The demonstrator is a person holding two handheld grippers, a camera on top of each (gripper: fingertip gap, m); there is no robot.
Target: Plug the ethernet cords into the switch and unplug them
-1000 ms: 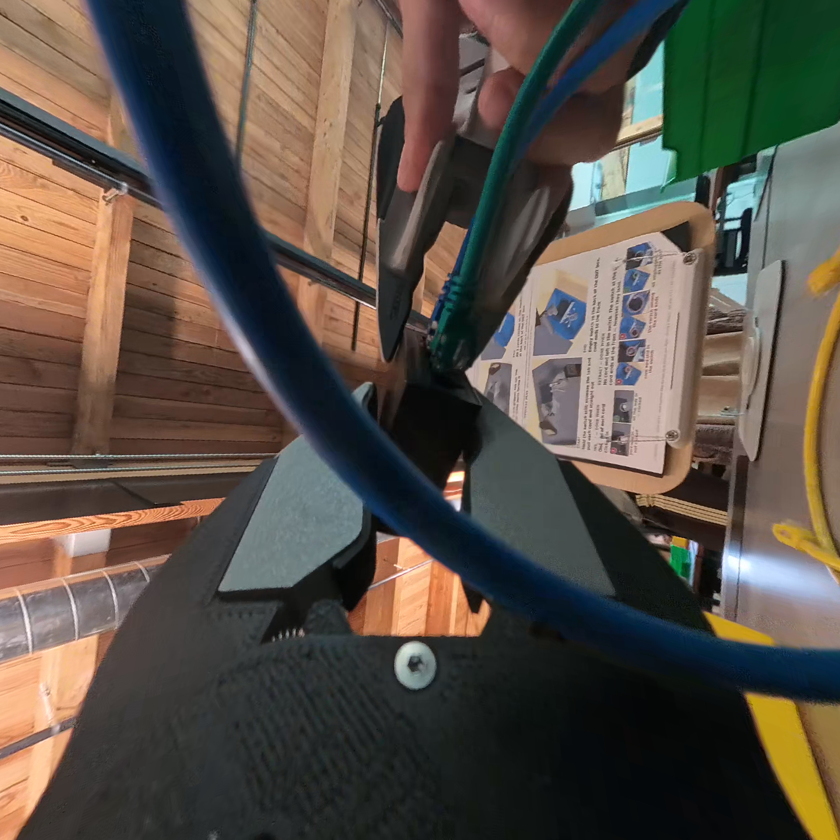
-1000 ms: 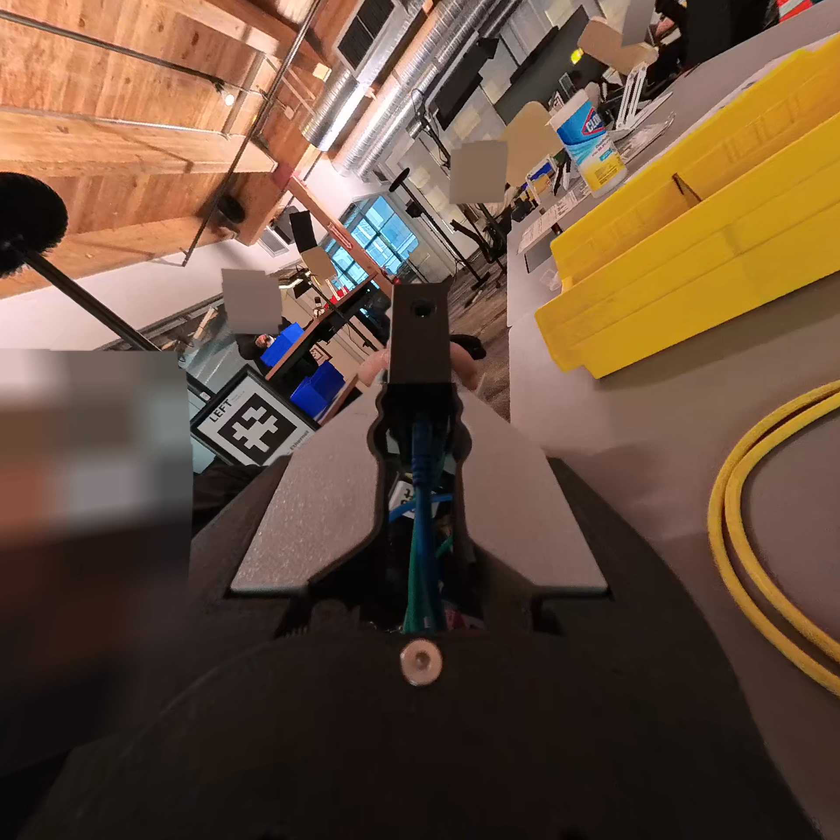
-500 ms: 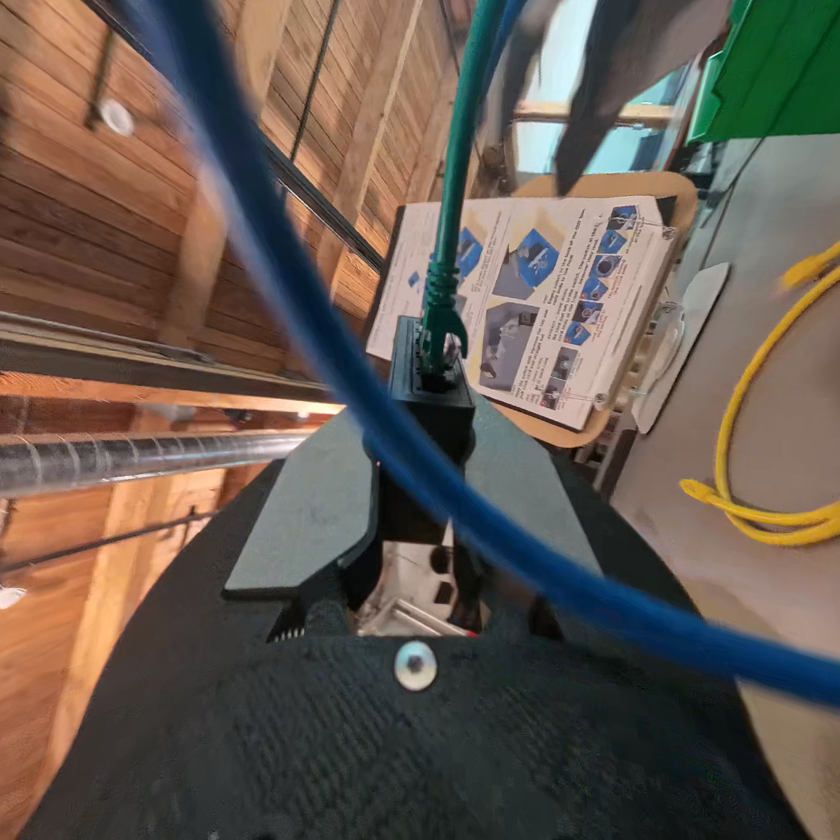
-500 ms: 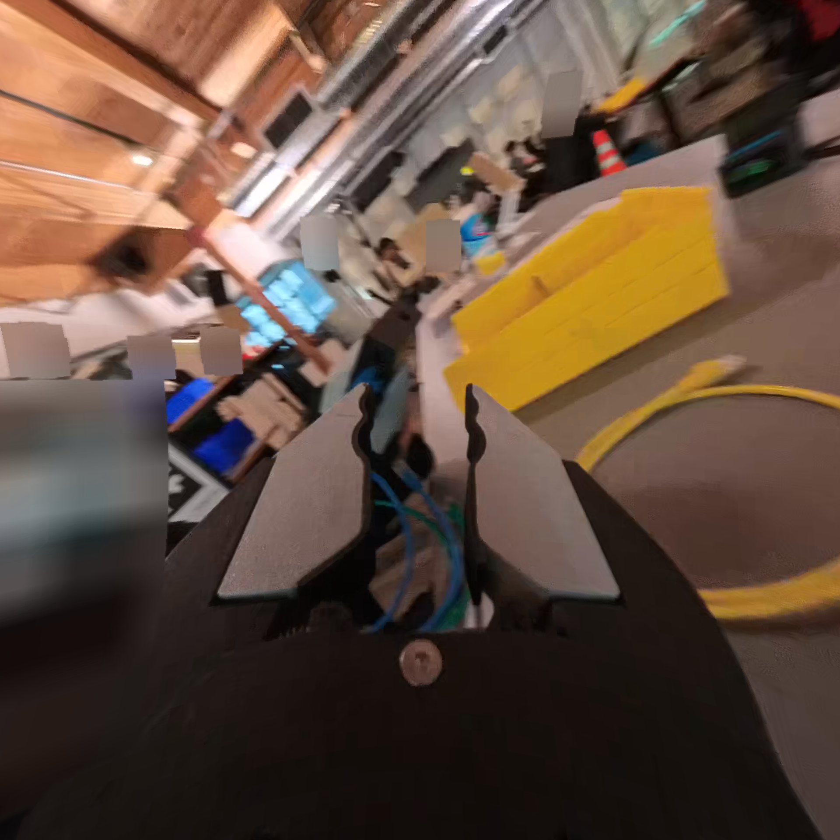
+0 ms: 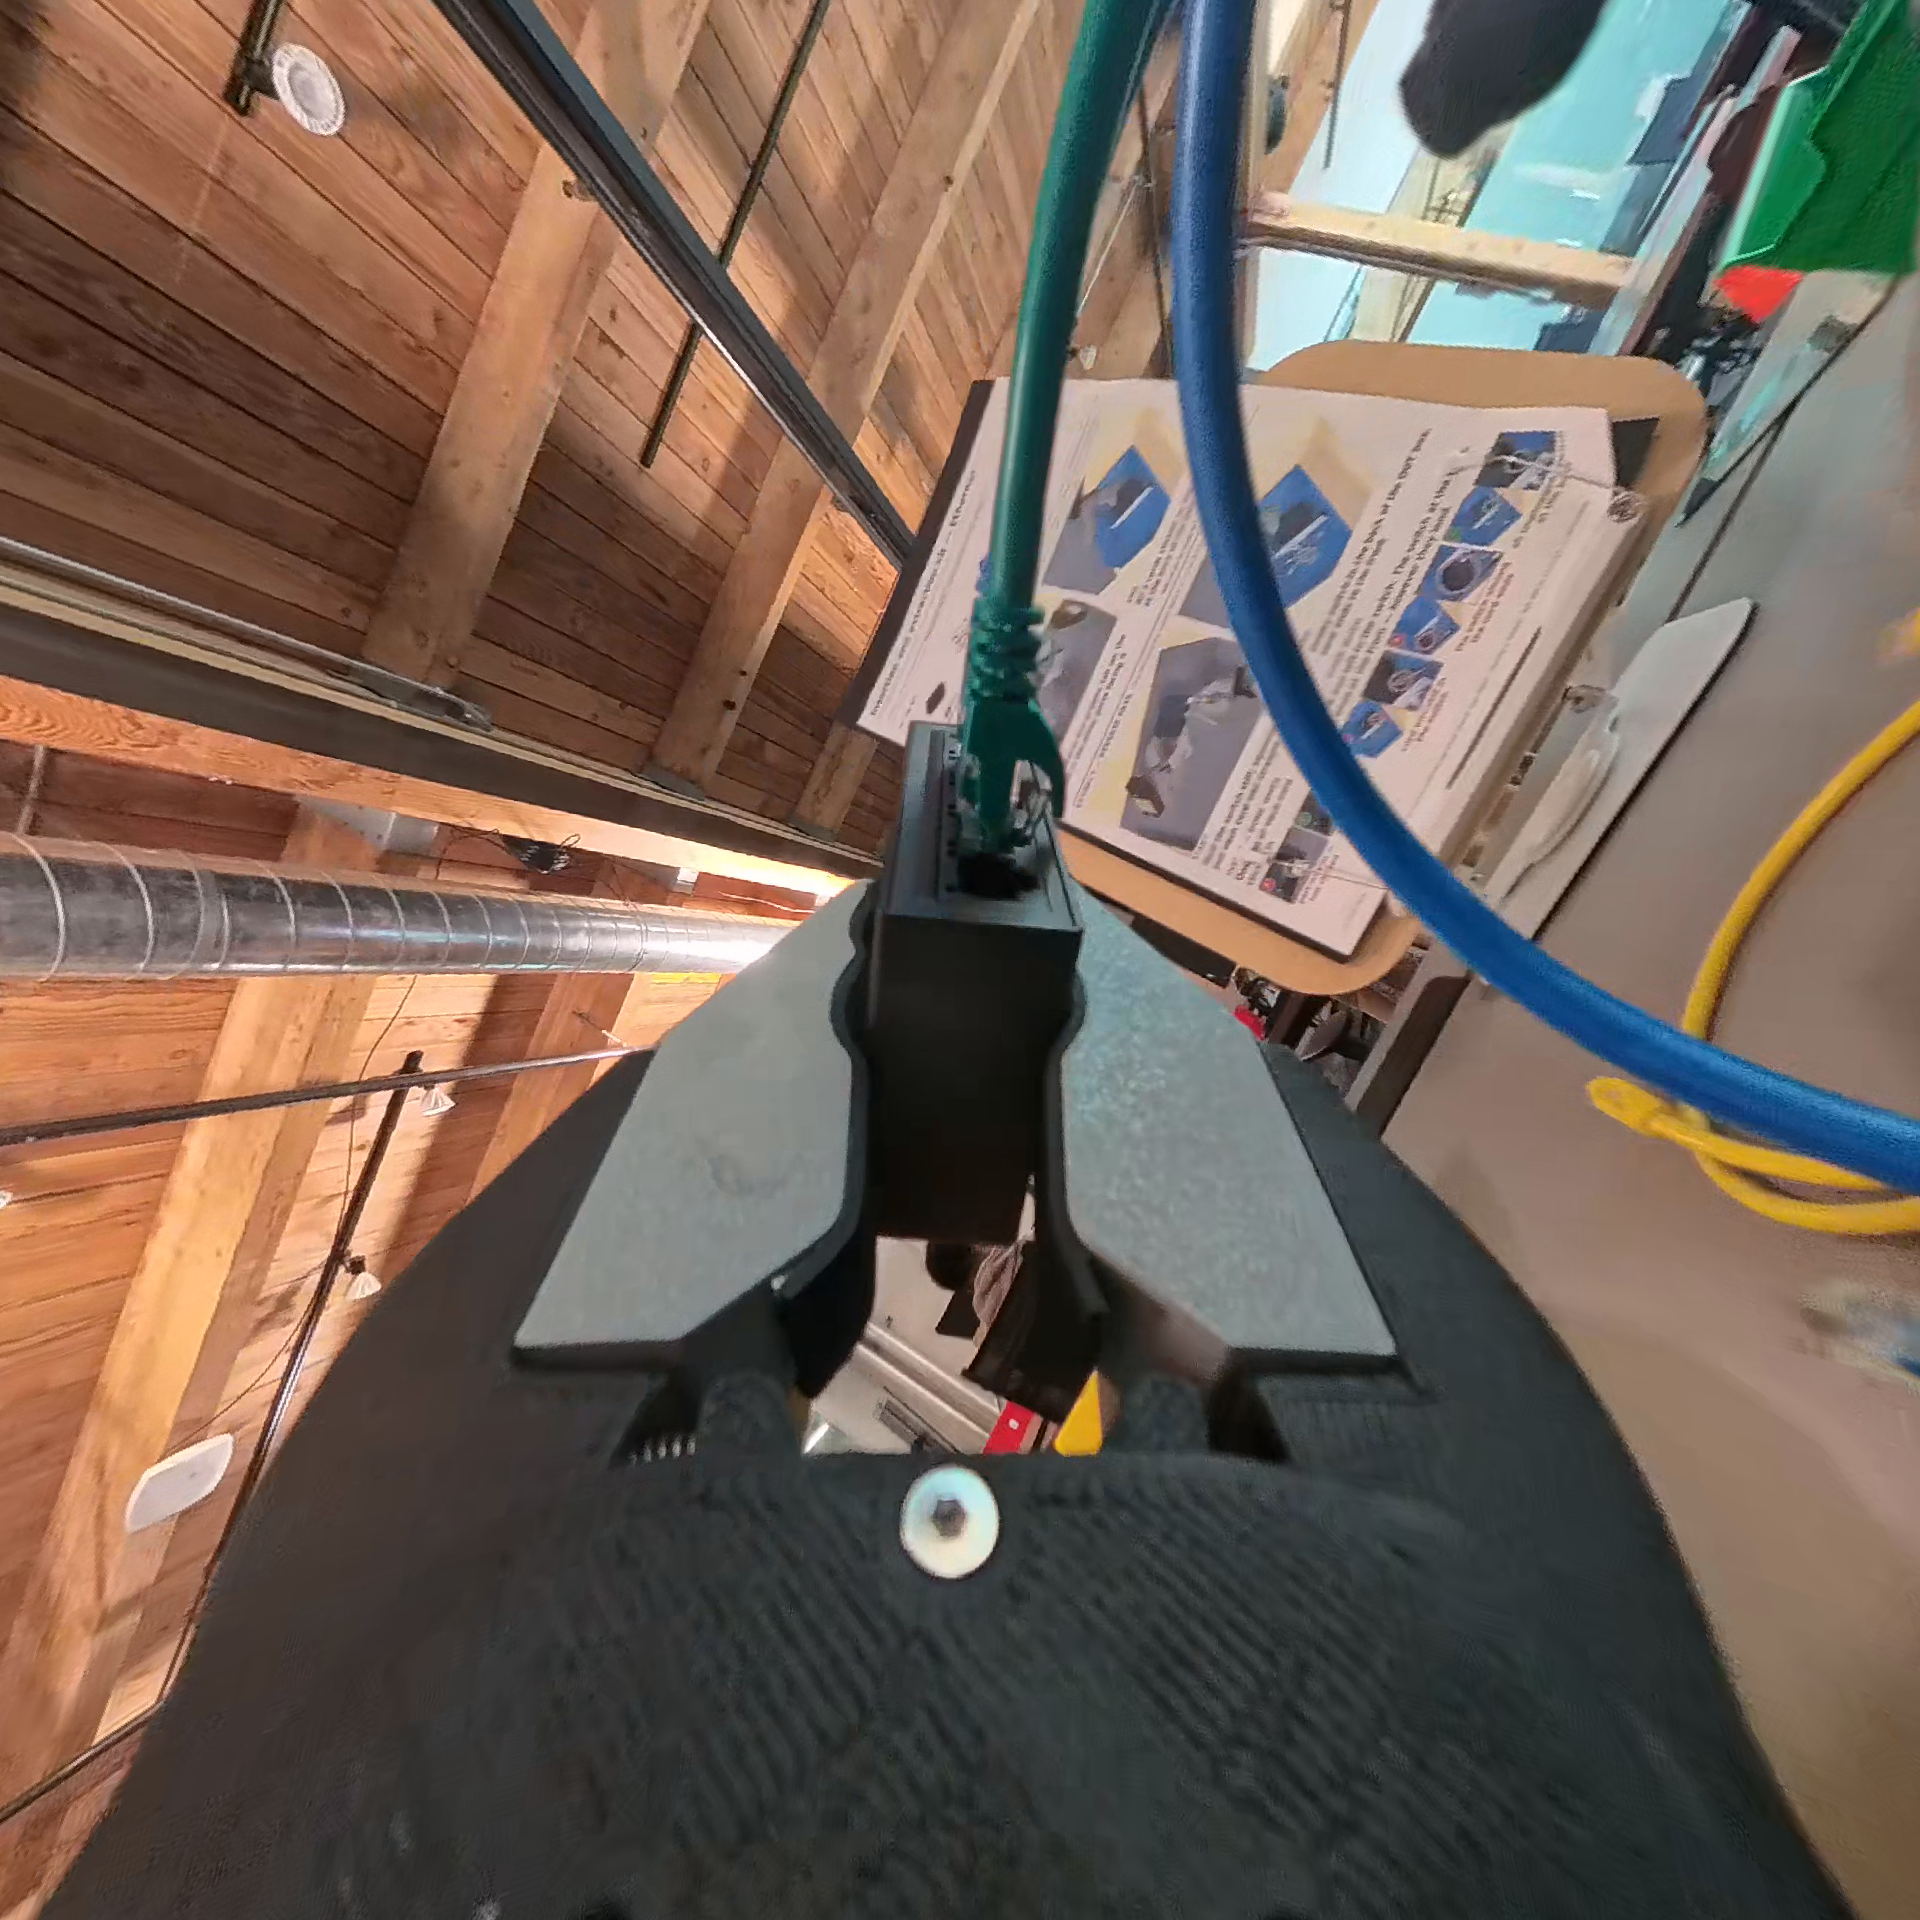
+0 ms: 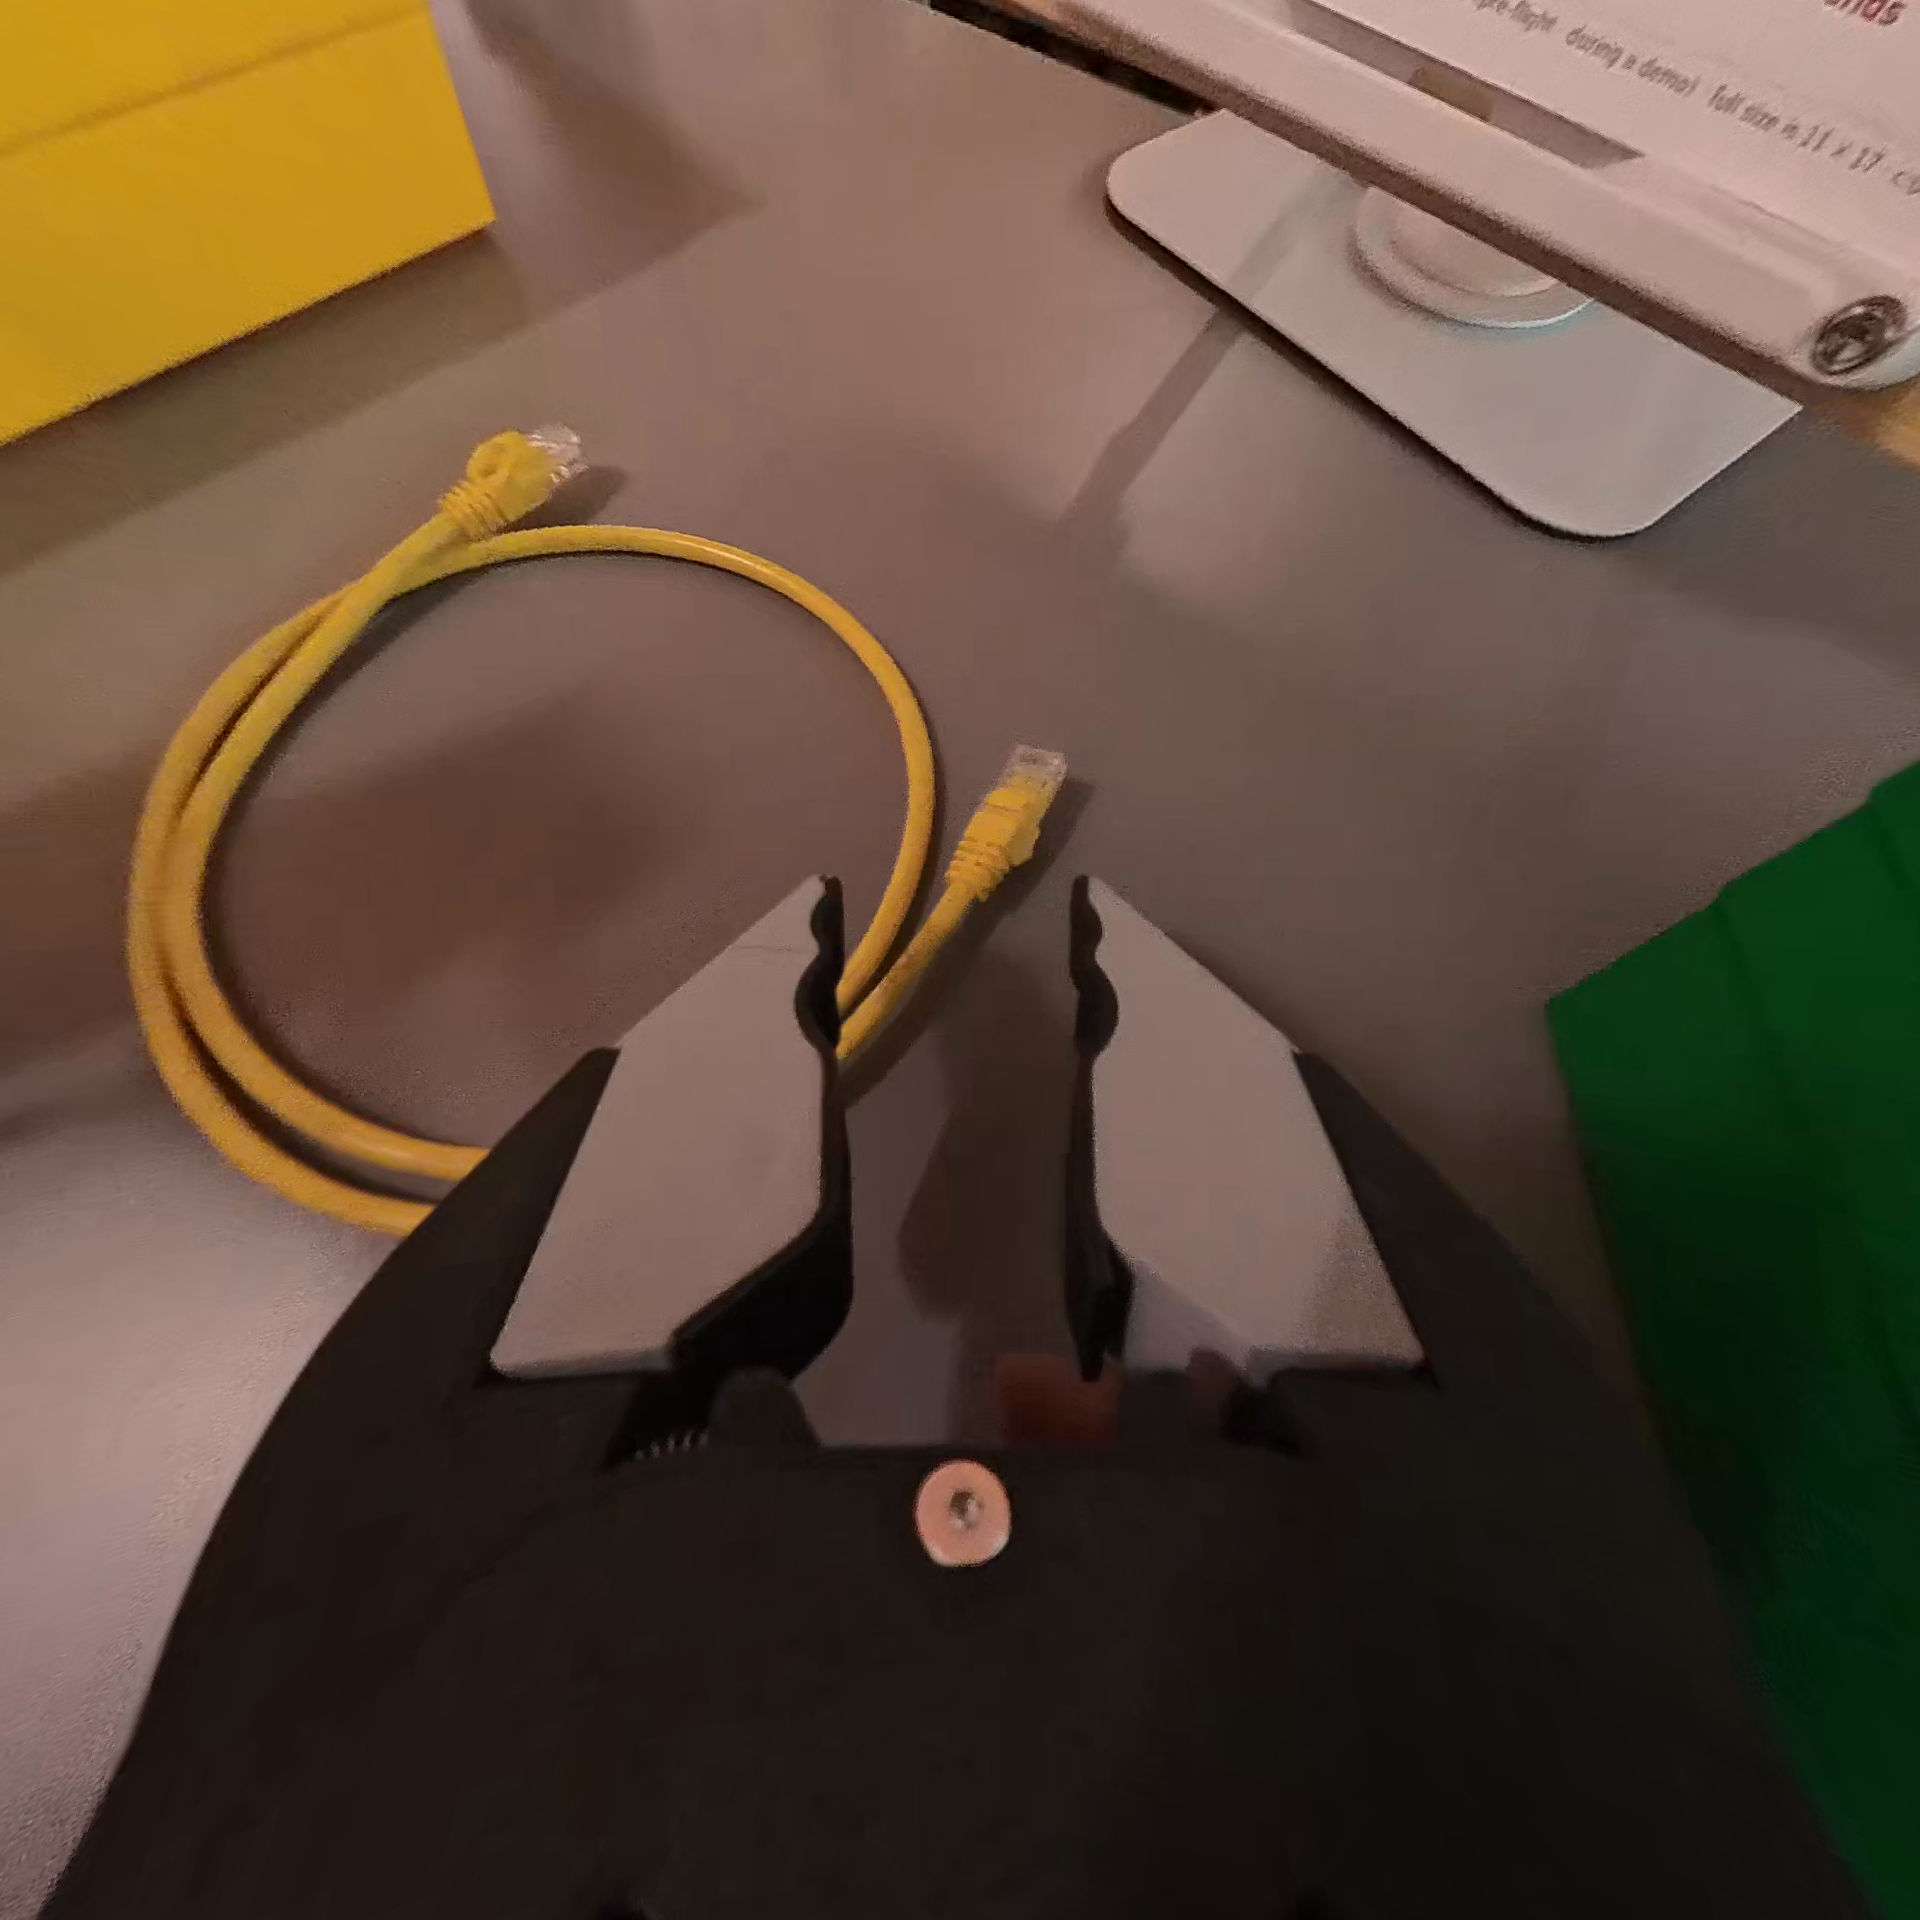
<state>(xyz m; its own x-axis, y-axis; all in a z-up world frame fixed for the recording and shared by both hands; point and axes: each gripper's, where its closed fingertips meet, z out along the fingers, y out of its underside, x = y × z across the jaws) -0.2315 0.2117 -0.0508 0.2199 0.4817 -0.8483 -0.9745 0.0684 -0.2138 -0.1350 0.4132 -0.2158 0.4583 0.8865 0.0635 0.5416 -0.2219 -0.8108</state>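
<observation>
My left gripper [image 5: 961, 935] is shut on a small black switch [image 5: 971, 997] and holds it up in the air. A green ethernet cord [image 5: 1023, 416] is plugged into the switch's end face. A blue cord [image 5: 1299, 686] loops past on the right; its plug end is hidden. My right gripper [image 6: 951, 894] is open and empty just above the grey table [image 6: 1299, 779]. A coiled yellow ethernet cord [image 6: 520, 862] lies on the table, one plug [image 6: 1013, 821] just beyond my fingertips, the other plug [image 6: 520, 473] farther off at the left. The yellow cord also shows in the left wrist view [image 5: 1766, 831].
A yellow bin [image 6: 208, 187] stands at the far left of the table. A green bin [image 6: 1766, 1299] stands at the right. A printed instruction sheet on a white stand [image 6: 1455, 343] stands at the back; it also shows in the left wrist view [image 5: 1299, 623]. Across from one pair of fingers to the other is roughly 30 centimeters.
My right gripper let go at the switch, swung away and came down over the yellow cord on the table. My left gripper kept its hold on the switch and turned a little.
</observation>
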